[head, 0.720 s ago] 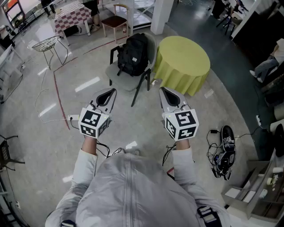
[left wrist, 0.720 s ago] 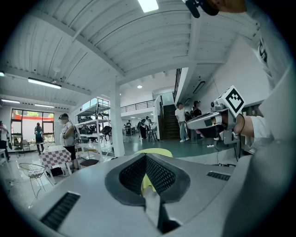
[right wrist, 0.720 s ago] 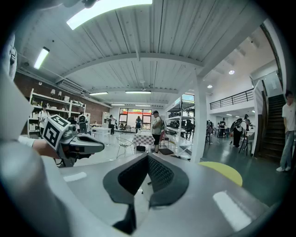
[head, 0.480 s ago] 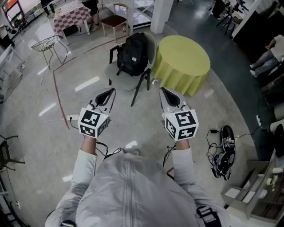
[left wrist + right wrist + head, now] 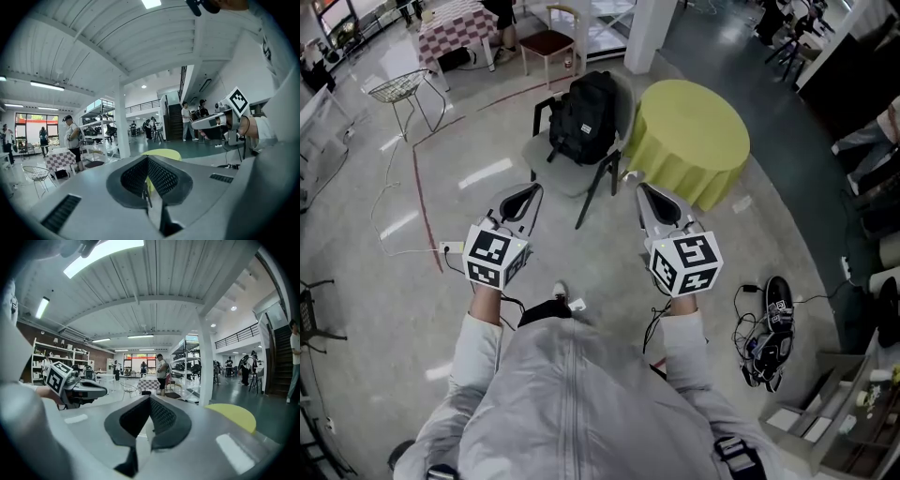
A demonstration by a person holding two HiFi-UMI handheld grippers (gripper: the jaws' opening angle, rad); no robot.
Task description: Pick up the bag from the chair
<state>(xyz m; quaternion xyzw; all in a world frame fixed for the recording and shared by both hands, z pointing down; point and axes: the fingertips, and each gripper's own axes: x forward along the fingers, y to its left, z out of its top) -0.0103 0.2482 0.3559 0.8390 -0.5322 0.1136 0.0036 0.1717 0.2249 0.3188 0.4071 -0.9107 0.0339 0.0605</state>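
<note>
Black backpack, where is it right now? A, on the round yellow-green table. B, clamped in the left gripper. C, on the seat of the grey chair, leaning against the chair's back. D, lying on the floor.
C: the black backpack stands on the seat of the grey chair, propped against its backrest, in the head view.

- A big open hall, more studio or lab than home: polished grey floor (image 5: pixel 375 281), white column (image 5: pixel 206 366), ribbed ceiling (image 5: pixel 154 273) with strip lights (image 5: pixel 46 85).
- Metal shelving racks (image 5: pixel 187 363), a staircase (image 5: pixel 174 123), a balcony railing (image 5: pixel 236 336).
- People (image 5: pixel 71 140) standing about; loose cables (image 5: pixel 764 342) underfoot.
</note>
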